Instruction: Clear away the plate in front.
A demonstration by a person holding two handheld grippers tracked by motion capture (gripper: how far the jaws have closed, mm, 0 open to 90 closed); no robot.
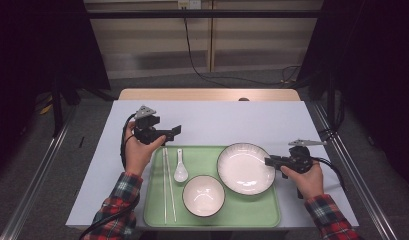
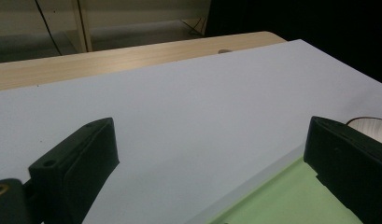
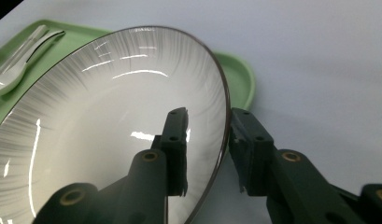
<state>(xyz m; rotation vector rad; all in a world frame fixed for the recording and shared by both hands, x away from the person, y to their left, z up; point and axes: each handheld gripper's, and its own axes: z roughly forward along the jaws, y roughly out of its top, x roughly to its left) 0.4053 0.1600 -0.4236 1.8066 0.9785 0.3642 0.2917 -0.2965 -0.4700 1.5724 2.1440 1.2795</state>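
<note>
While straddling the plate [image 3: 109, 130] rim: right tool [image 3: 208, 140] with one jaw over the inside of the plate, the other outside the rim, a sliver of gap visible on both sides, so pads not pressing; counted as open around the rim, not gripping. Plate resting on the green tray [image 1: 157, 212], at the tray's right end, right edge overhanging toward the tool [image 1: 268, 161]. Bowl [image 1: 203, 195] near the tray's front edge, just left of the plate; spoon [image 1: 180, 169] and chopsticks [image 1: 167, 185] toward the tray's left side. Left tool [image 1: 174, 131] held off the tray's back-left corner, above the white-covered worktop [image 1: 217, 120], jaws wide apart [image 2: 207, 154], nothing between them. Step judged: either release of the plate after setting it on the tray, or the approach to a grasp; cannot tell which from the pictures alone. Next move, if release: back straight out along the rim line, no lift, so the rim is not caught. If grasp: close squarely on the rim before lifting; glazed edge likely slippery, tilt risk high.
</note>
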